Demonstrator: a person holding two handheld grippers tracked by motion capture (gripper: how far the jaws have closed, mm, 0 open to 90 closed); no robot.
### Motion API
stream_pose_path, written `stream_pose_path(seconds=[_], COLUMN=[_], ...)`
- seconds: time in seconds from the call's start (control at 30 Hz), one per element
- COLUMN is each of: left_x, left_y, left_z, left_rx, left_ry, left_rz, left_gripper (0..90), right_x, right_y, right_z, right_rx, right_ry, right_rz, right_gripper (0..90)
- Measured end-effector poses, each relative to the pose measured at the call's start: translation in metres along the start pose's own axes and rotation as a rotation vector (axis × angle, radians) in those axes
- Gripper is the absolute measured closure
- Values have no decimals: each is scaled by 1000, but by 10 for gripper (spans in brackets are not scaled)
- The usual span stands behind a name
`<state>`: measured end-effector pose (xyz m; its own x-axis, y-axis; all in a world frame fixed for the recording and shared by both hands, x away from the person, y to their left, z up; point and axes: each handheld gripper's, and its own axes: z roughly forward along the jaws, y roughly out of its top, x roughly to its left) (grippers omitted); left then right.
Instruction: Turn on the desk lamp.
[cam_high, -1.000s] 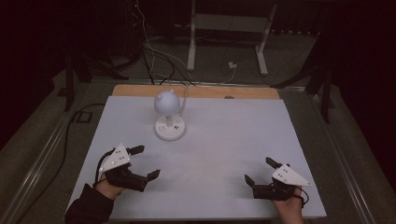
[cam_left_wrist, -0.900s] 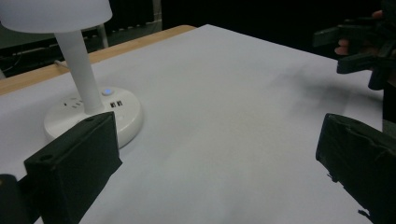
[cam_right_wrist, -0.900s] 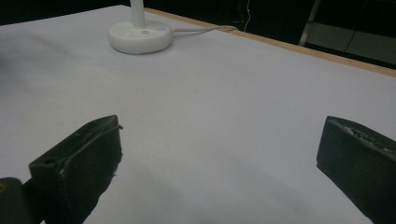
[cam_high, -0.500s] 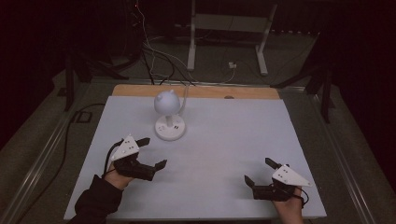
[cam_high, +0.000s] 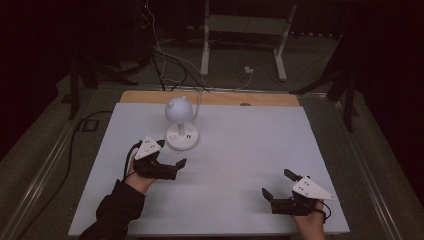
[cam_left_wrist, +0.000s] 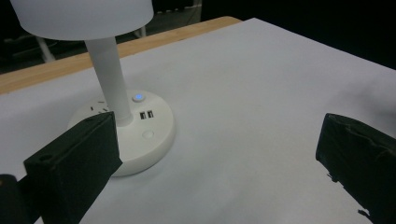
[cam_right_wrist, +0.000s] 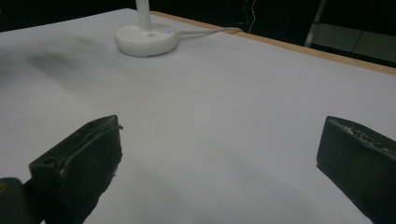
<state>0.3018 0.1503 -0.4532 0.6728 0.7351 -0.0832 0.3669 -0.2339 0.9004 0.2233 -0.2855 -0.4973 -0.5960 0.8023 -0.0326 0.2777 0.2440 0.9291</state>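
Note:
A white desk lamp (cam_high: 180, 120) with a round head stands on its disc base at the back left of the white table (cam_high: 250, 145). The left gripper view brings the lamp base (cam_left_wrist: 144, 133) close, with a blue-lit button (cam_left_wrist: 138, 98), two USB ports and a second button. My left gripper (cam_high: 172, 153) is open just in front of and left of the base, nothing between its jaws; from its own camera the left gripper (cam_left_wrist: 219, 154) has its left jaw overlapping the base edge. My right gripper (cam_high: 276, 182) rests open near the front right, far from the lamp base (cam_right_wrist: 146, 38).
A wooden strip (cam_high: 210, 98) runs along the table's far edge. The lamp's cable (cam_right_wrist: 210, 31) trails off over that edge. Beyond it stand a metal stand (cam_high: 245, 40) and loose cables on the dark floor.
My left gripper has moved forward and to the right, closing in on the lamp base. The right gripper has stayed put.

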Motion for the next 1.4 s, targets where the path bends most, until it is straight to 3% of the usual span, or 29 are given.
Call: stream_pose_path(seconds=[0.03, 0.27, 0.4, 0.47, 0.53, 0.67, 0.77, 0.83, 1.03, 1.13, 1.4], left_x=[-1, -3, -6, -7, -8, -5, -3, 0, 3, 3, 1], left_y=[1, 4, 6, 7, 7, 5, 5, 4, 4, 5, 5], left_z=[3, 19, 30, 32, 36, 46, 52, 54, 62, 64, 70], left_rx=[-3, 19, 14, 11, 13, -4, 9, 5, 21, 40, 49], left_ry=[22, 13, 62, 63, 100, 91, 114, 135, 221, 222, 287], left_rz=[-1, -28, -33, -34, -31, -70, -131, -149, -106, -114, -113], left_gripper=[3, 3, 3, 3, 3, 3, 3, 3, 3, 11, 196], right_x=[0, 0, -1, -1, -1, -1, -1, -1, -2, -2, -2], right_y=[0, 0, 0, 0, 0, 1, 0, 0, 0, 0, 0], right_z=[0, 0, -1, -1, -1, -1, -1, -1, -1, -1, -1], right_rx=[0, -1, -6, -5, -4, -8, -6, -3, -6, -5, -3], right_ry=[0, 0, -1, -1, 0, 1, 1, 2, 5, 6, 6], right_rz=[-1, -2, 4, 1, 3, 3, 4, 0, 5, 9, 10], right_gripper=[0, 0, 0, 0, 0, 0, 0, 0, 0, 0, 0])
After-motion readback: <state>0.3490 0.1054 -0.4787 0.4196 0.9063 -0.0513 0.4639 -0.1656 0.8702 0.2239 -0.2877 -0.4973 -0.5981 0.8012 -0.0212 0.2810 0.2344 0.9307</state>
